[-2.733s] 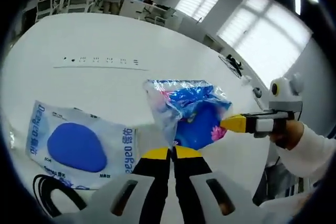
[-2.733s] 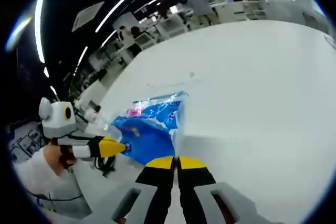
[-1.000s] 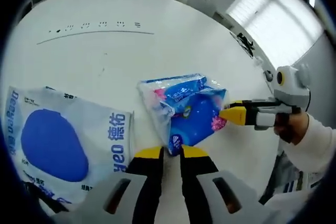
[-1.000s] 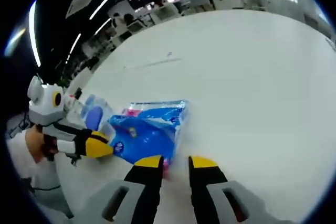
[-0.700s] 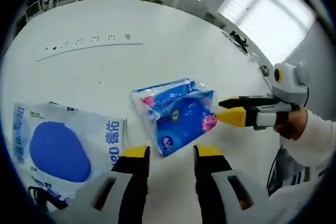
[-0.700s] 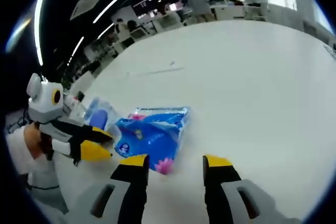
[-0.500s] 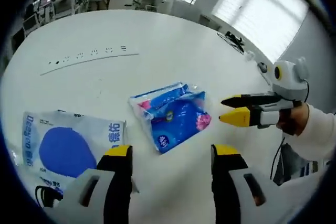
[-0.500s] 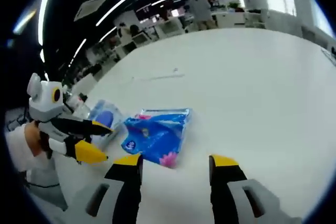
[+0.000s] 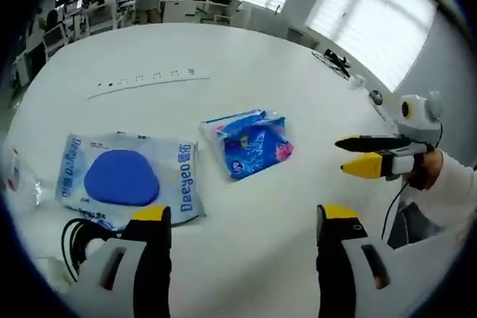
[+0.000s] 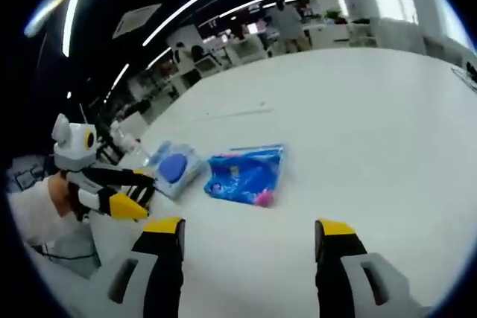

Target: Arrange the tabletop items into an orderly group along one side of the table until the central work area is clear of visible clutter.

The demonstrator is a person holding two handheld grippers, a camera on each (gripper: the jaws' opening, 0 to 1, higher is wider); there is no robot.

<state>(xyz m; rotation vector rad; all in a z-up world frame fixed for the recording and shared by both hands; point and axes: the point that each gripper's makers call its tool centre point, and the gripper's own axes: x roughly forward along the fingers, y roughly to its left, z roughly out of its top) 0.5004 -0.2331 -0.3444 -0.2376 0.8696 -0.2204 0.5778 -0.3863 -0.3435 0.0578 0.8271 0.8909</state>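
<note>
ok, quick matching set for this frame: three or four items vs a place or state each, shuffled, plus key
Items:
1. small blue tissue pack with pink flowers
2. large pale wipes pack with blue oval
3. black cable
4. left gripper

Place or state:
A. jaws wide open, holding nothing
B. coiled at the near table edge
C. flat on the white table, alongside the wipes pack
D. between the cable and the tissue pack

Pairs: 1-C, 2-D, 3-B, 4-A

In the left gripper view, the pale wipes pack (image 9: 127, 181) is showing blue print along both short edges. The right edge is reading roughly "Deeyeo" beside Chinese characters too blurred to read. The blue tissue pack's (image 9: 249, 144) print is illegible.
</note>
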